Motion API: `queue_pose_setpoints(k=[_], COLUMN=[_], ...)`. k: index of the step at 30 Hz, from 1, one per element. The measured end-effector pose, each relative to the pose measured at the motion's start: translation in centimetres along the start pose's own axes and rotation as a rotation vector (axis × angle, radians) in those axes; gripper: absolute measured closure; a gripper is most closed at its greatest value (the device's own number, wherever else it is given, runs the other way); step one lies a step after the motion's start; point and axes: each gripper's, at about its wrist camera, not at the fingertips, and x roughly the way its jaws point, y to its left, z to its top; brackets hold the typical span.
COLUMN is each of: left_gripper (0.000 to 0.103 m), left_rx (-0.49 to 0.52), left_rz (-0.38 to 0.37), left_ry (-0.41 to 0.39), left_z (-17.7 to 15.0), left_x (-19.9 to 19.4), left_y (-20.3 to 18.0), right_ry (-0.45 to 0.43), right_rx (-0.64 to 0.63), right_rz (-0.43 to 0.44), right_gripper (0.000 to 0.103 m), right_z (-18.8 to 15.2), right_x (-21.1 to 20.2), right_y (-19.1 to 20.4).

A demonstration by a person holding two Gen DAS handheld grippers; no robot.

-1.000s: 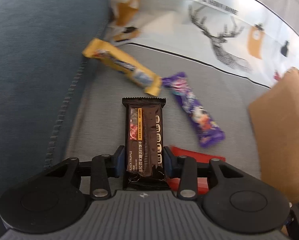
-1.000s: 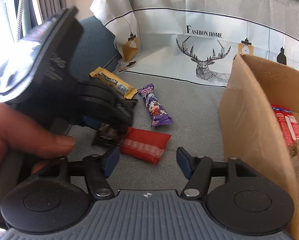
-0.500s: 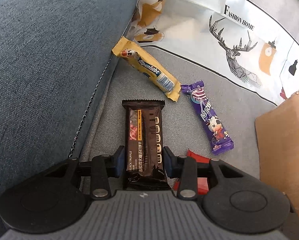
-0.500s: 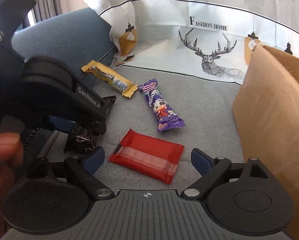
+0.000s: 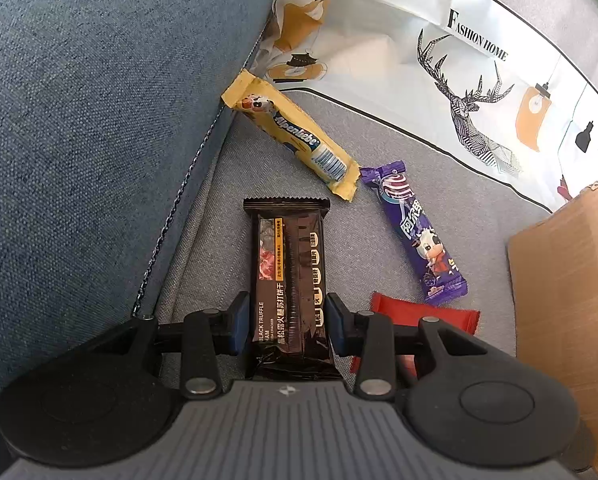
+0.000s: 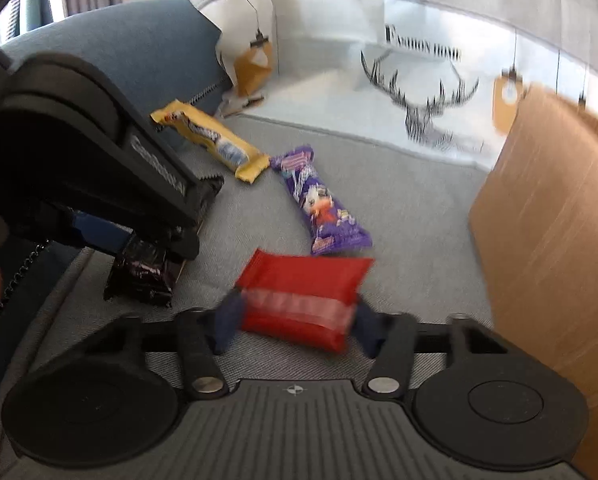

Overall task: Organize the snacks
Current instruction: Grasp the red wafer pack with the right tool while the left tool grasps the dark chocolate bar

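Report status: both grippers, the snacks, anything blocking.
Left gripper shut on black truffle cracker pack. Right gripper jaws just closing around red snack pack. Yellow Alpenliebe stick and purple candy stick loose. Nothing blocking.

The left wrist view looks steeply down along its own fingers from close above a grey cushion, facing toward a deer-print cloth. The right wrist view sits lower and further back on the right, tilted less steeply, blurred, and takes in the other tool at its left edge. Both views share the yellow bar, the purple bar, the red packet, the black bar and a cardboard box on the right.
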Motion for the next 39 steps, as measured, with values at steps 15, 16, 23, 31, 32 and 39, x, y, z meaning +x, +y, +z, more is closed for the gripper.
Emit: queue_pose_setpoints(k=[15, 16, 23, 31, 32, 39], left_gripper=[0.06, 0.06, 0.06, 0.059, 0.059, 0.059], left_rx=[0.009, 0.015, 0.074, 0.06, 0.055, 0.037], left_rz=[-0.01, -0.013, -0.009, -0.005, -0.004, 0.013], left_ry=[0.017, 0.019, 0.027, 0.028, 0.038, 0.071], left_z=[-1.9, -2.2, -5.6, -7.3, -7.3, -7.0], left_x=[-1.6, -1.9, -4.7, -6.0, -5.7, -4.8], left_y=[-0.3, -0.4, -0.4, 0.1, 0.3, 0.5], right_ry=[-0.027, -0.018, 0.053, 0.007, 0.008, -0.002], right_rx=[-0.018, -0.021, -0.071, -0.073, -0.07, -0.005], right_rz=[0.061, 0.067, 0.16, 0.185, 0.185, 0.171], right_gripper=[0.089, 0.091, 0.095, 0.079, 0.068, 0.041], right_z=[-0.7, -0.9, -3.0, -3.5, -3.6, -3.0], right_x=[-4.4, -4.7, -8.2, -11.3, -11.4, -11.1], right_y=[-1.0, -0.9, -0.1, -0.4, -0.4, -1.3])
